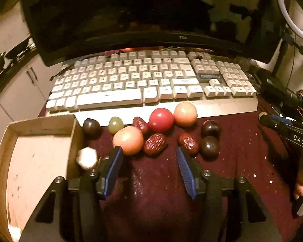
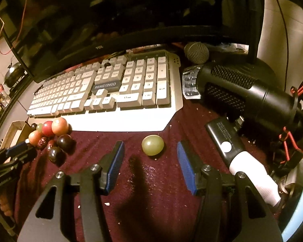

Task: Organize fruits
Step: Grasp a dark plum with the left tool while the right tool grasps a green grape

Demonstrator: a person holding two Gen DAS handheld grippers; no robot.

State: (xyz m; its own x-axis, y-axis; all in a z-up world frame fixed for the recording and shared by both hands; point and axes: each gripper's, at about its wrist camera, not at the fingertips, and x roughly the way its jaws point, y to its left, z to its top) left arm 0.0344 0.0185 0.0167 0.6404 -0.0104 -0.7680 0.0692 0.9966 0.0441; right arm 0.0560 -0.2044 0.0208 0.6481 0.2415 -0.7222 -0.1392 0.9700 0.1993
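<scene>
The left claw (image 1: 149, 151) stood spread and empty just before the fruits (image 1: 151, 129), the right claw (image 2: 150, 147) spread around a grape (image 2: 152, 145), which could roll away if nudged.

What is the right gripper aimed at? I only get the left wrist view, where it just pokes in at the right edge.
Observer: A lone green grape lies on the maroon cloth, straight ahead of the right gripper.
Operator: Is it gripped?
Observer: No. The jaws stand open, with a clear gap to the grape on each side.
Operator: Anything crowding it on the right?
Observer: A black microphone lies on its side past the right end of the keyboard, well clear of the grape.
</scene>
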